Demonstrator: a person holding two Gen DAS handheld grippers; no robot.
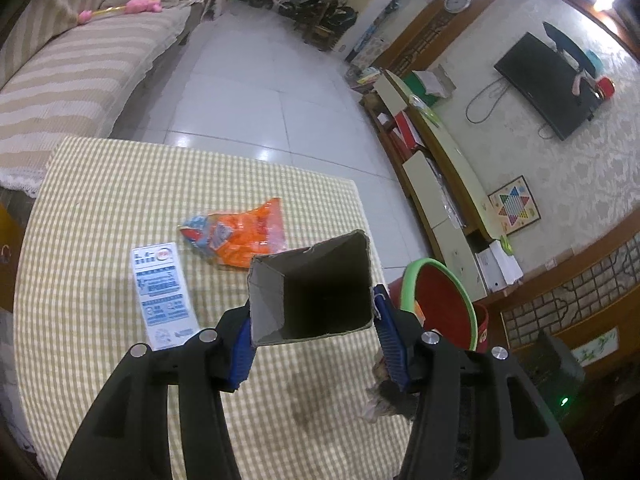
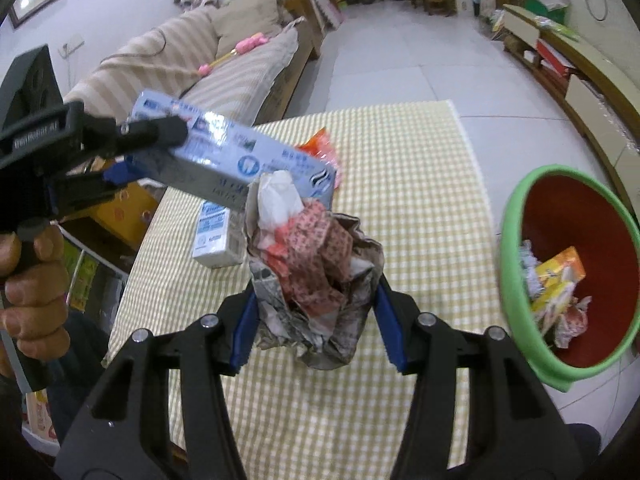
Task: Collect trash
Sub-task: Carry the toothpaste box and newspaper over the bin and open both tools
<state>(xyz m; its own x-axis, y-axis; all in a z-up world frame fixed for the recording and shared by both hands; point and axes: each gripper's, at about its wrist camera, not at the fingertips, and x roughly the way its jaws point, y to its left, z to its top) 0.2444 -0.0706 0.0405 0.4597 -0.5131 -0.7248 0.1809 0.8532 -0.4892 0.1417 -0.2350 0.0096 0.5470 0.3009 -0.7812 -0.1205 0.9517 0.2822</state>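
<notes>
Carton [image 1: 310, 292], a long blue-and-white box, is pinched in the left gripper [image 1: 314, 344], open end facing its camera, above the checked table [image 1: 100, 208]. Print unreadable. Only the right view shows its length, and the right gripper [image 2: 316, 328] clamping a paper wad [image 2: 316, 280] beside the bin [image 2: 516, 240].

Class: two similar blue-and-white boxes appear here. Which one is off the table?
The long box clamped in the left gripper, its end open; the other box lies on the checked tablecloth.
</notes>
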